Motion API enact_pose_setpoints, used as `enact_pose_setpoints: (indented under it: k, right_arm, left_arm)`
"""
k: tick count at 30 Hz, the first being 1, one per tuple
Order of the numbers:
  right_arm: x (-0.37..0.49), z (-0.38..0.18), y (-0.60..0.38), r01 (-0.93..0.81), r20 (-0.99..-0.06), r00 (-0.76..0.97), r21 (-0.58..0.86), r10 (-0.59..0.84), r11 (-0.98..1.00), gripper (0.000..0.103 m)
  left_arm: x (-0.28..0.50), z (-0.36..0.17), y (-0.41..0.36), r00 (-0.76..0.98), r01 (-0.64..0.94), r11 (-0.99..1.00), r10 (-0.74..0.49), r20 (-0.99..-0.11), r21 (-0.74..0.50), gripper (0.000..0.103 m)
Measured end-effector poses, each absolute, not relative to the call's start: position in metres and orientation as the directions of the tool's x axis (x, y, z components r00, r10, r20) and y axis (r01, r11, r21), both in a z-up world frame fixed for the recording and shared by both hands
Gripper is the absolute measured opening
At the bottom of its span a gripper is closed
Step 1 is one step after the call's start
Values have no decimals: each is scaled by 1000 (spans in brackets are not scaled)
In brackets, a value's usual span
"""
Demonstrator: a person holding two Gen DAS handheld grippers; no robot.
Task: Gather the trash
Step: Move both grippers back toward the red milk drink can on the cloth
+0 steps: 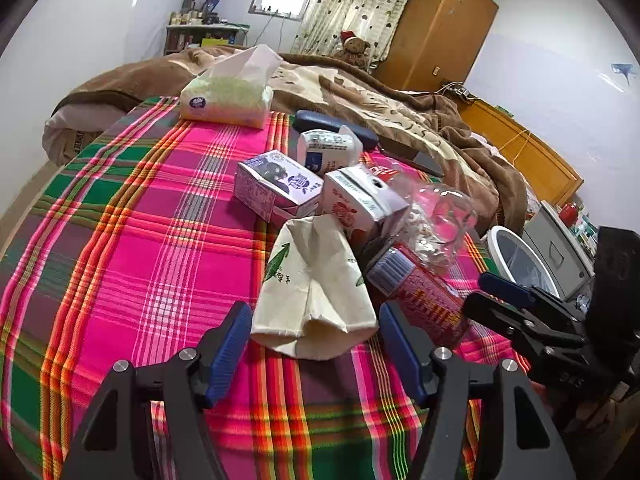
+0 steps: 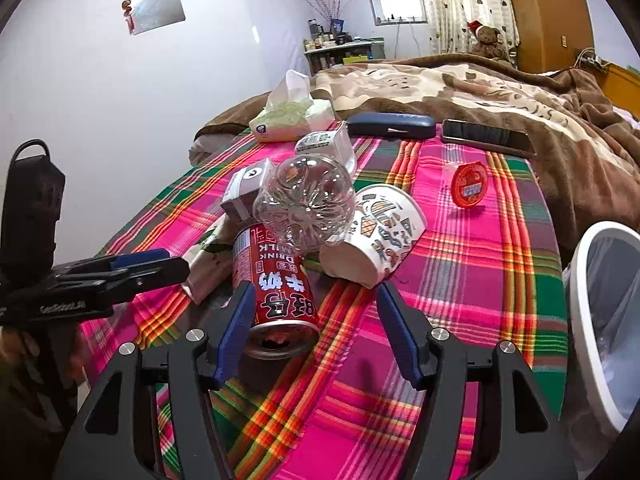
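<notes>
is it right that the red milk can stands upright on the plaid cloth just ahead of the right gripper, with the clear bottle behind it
Not quite. The red milk can lies on its side, its open end facing the right gripper, as the right wrist view shows. The rest holds: it is on the plaid cloth with the clear bottle behind it.

A table under a pink, green and orange plaid cloth [image 2: 460, 264] carries a near pile: red milk can [image 2: 276, 296], clear bottle [image 2: 306, 204], patterned paper cup [image 2: 380, 236], flattened paper cup [image 1: 312, 288] and small cartons [image 1: 276, 188]. Far back lie a tissue pack [image 1: 228, 96], a dark blue case [image 2: 390, 125] and a phone [image 2: 486, 136], with a red-lidded tub [image 2: 468, 184] alone at right.
</notes>
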State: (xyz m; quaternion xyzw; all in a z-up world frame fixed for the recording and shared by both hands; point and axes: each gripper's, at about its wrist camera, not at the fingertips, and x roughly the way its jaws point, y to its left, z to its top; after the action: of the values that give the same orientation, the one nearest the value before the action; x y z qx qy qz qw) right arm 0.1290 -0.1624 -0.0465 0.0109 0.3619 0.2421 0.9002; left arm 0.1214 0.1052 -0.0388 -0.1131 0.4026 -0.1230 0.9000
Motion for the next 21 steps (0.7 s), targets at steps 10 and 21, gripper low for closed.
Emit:
enact_pose_setpoints:
  k: [10,21]
  right_arm:
    - [132,-46,-156,-454,-655,601,192,458,870,64]
    - [142,-57,-127,-518,-704,523,186,481,835,65]
  left_arm:
    - [141,-54,111,604,131,945,-315,-732,-298,66]
    - [152,-61,132,595,81,929,-336,-730,-361,61]
